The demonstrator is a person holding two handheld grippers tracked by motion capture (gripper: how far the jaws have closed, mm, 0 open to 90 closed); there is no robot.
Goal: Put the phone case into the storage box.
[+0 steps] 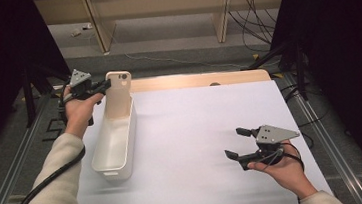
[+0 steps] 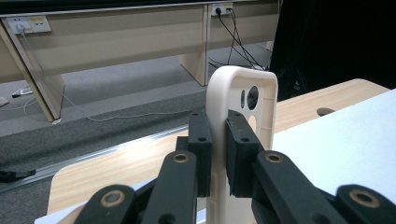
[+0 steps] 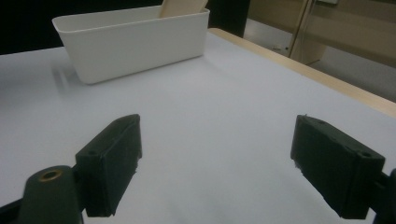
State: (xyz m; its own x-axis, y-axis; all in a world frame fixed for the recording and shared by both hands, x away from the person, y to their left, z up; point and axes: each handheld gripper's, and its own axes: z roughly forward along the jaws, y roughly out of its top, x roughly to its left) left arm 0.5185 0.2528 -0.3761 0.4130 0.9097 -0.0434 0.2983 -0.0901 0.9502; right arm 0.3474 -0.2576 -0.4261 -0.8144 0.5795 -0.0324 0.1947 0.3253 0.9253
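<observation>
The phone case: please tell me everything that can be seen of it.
The phone case is cream-coloured and looks like smooth, matte plastic or rubber, with rounded corners and a raised rim. Near its top are a round camera hole and a small slot beside it. It stands upright on its short end, its lower part inside the far end of the white bin. The left gripper is shut on one long edge, a jaw on each face. Whether it rests on the bin's floor cannot be told.
</observation>
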